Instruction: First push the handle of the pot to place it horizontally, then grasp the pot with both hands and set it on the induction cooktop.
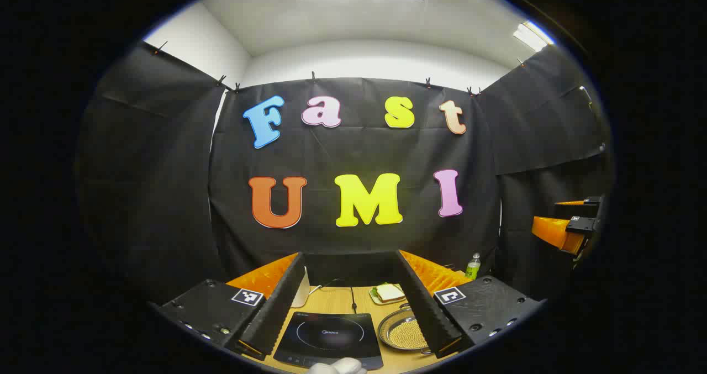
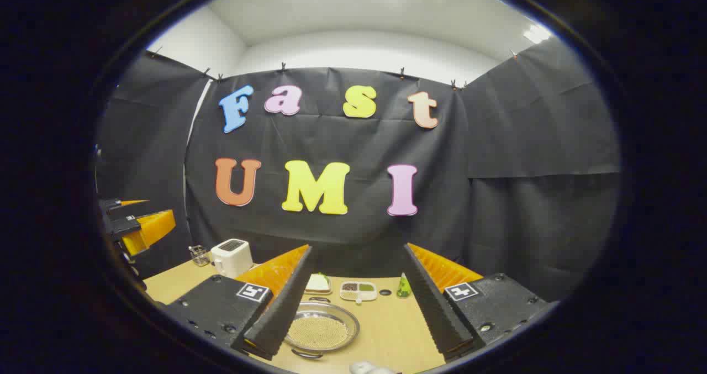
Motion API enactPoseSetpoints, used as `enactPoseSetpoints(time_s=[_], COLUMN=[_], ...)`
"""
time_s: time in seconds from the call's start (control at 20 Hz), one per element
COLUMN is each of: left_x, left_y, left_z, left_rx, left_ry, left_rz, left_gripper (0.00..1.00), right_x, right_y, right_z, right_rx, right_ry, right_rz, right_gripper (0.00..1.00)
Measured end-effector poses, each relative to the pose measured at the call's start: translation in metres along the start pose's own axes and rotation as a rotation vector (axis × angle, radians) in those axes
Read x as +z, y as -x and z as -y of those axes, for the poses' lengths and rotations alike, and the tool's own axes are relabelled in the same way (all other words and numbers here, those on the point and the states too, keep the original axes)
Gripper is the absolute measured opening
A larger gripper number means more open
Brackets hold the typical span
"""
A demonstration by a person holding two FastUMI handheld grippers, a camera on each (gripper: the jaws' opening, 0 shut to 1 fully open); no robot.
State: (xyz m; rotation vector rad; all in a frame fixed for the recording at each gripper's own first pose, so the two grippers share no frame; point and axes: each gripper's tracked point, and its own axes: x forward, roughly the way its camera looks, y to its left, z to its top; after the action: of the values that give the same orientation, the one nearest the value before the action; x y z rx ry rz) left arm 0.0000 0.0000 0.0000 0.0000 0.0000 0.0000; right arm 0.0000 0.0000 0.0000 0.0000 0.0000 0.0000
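A shallow metal pot [image 2: 320, 330] holding fine yellowish grains sits on the wooden table [image 2: 386, 330]. One loop handle [image 2: 306, 353] is at its near rim and another at its far rim. In the left gripper view the pot [image 1: 403, 332] lies just right of the black induction cooktop [image 1: 328, 338]. My left gripper [image 1: 350, 257] is held above the cooktop, open and holding nothing. My right gripper [image 2: 358, 248] hovers above and slightly right of the pot, open and holding nothing. Each gripper shows at the other view's edge: the right gripper [image 1: 569, 227] and the left gripper [image 2: 135, 225].
A sandwich on a small plate [image 1: 389, 293] lies behind the pot, with a divided dish [image 2: 358, 290] and a green cone [image 2: 404, 286] beside it. A white toaster [image 2: 232, 257] and a glass [image 2: 199, 254] stand back left. A green bottle [image 1: 473, 266] stands back right.
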Motion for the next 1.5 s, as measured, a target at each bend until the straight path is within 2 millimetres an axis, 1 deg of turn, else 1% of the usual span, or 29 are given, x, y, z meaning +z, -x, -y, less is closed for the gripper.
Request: enactPoseSetpoints(time_s=[0.55, 0.6, 0.65, 0.7, 0.8, 0.85, 0.9, 1.0, 1.05, 1.1, 1.15, 1.2, 1.25, 1.3, 1.35, 1.4, 1.45, 1.5], left_x=[-0.002, -0.004, -0.004, -0.004, -0.006, -0.007, -0.008, -0.014, -0.016, -0.018, -0.021, -0.025, -0.027, -0.029, -0.032, -0.035, -0.038, -0.041], left_y=[-0.004, -0.004, -0.005, -0.004, -0.004, -0.003, -0.002, -0.002, -0.001, 0.000, 0.001, 0.002, 0.003, 0.004, 0.004, 0.004, 0.003, 0.003], left_z=[-0.004, -0.006, -0.007, -0.008, -0.009, -0.010, -0.010, -0.012, -0.015, -0.017, -0.020, -0.022, -0.025, -0.027, -0.030, -0.033, -0.036, -0.039], left_rx=[-0.002, 0.000, 0.000, 0.000, 0.003, 0.004, 0.006, 0.007, 0.010, 0.014, 0.020, 0.025, 0.031, 0.037, 0.042, 0.048, 0.053, 0.058], left_ry=[0.011, 0.014, 0.015, 0.014, 0.010, 0.011, 0.012, 0.017, 0.019, 0.021, 0.023, 0.026, 0.030, 0.033, 0.036, 0.038, 0.041, 0.044], left_rz=[0.003, 0.001, -0.003, -0.002, -0.005, -0.006, -0.008, -0.013, -0.016, -0.020, -0.025, -0.030, -0.034, -0.039, -0.044, -0.049, -0.053, -0.058], left_gripper=[0.96, 0.96, 0.96, 0.96, 0.96, 0.96, 0.96, 0.96, 0.96, 0.96, 0.96, 0.96, 0.96, 0.96, 0.96, 0.96, 0.96, 0.96], right_x=[-0.004, -0.003, -0.005, -0.007, -0.011, -0.015, -0.019, -0.034, -0.042, -0.052, -0.065, -0.075, -0.088, -0.101, -0.118, -0.133, -0.153, -0.171], right_y=[-0.004, -0.005, -0.006, -0.008, -0.013, -0.018, -0.021, -0.025, -0.025, -0.026, -0.027, -0.028, -0.030, -0.033, -0.037, -0.037, -0.038, -0.036], right_z=[-0.001, -0.002, -0.003, -0.004, -0.013, -0.023, -0.032, -0.047, -0.061, -0.073, -0.083, -0.091, -0.096, -0.100, -0.104, -0.112, -0.120, -0.126], right_rx=[0.004, 0.009, 0.015, 0.023, 0.055, 0.082, 0.107, 0.162, 0.212, 0.258, 0.292, 0.319, 0.329, 0.334, 0.332, 0.348, 0.358, 0.370], right_ry=[-0.030, -0.034, -0.037, -0.039, -0.049, -0.057, -0.065, -0.074, -0.085, -0.097, -0.108, -0.125, -0.138, -0.146, -0.154, -0.168, -0.176, -0.176], right_rz=[-0.023, -0.024, -0.028, -0.039, -0.066, -0.081, -0.101, -0.165, -0.204, -0.254, -0.306, -0.345, -0.384, -0.425, -0.470, -0.513, -0.562, -0.609], right_gripper=[0.96, 1.00, 0.96, 0.96, 0.96, 0.96, 0.95, 0.78, 0.77, 0.65, 0.55, 0.41, 0.36, 0.19, 0.11, 0.00, 0.04, 0.04])
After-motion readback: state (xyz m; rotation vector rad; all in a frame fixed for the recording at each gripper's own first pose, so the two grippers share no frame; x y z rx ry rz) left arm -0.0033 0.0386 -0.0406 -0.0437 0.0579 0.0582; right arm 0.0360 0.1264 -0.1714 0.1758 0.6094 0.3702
